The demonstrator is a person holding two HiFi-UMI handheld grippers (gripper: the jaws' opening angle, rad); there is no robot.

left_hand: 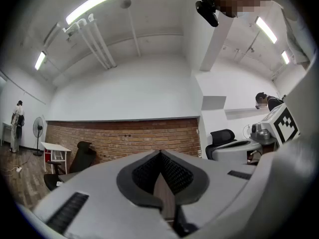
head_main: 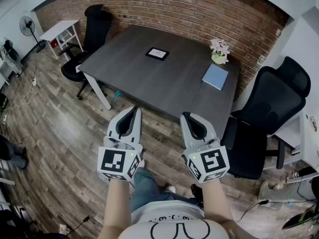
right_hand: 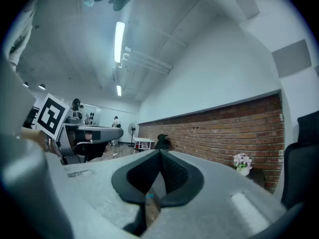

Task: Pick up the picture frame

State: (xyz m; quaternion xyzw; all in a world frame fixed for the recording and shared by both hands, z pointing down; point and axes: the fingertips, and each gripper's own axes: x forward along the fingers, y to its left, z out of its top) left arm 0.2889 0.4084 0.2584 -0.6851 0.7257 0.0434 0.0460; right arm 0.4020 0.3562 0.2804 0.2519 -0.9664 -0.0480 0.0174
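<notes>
Lying flat on the counter's (head_main: 149, 86) far side, well ahead of both shut, empty sets of fingers (head_main: 130, 121), picture frame (head_main: 157, 54) sits between left gripper (head_main: 133, 111) and right gripper (head_main: 185, 116), marginally nearer the left.

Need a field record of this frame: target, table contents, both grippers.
target: picture frame, lying flat toward the table's far side, untouched
surface: dark grey table
other items: potted flowers at the far right corner; blue notebook just in front of them
left gripper: shut, empty, on the table's near side, well short of the frame
right gripper: shut, empty, beside the left
seating: black office chair at each end of the table
</notes>
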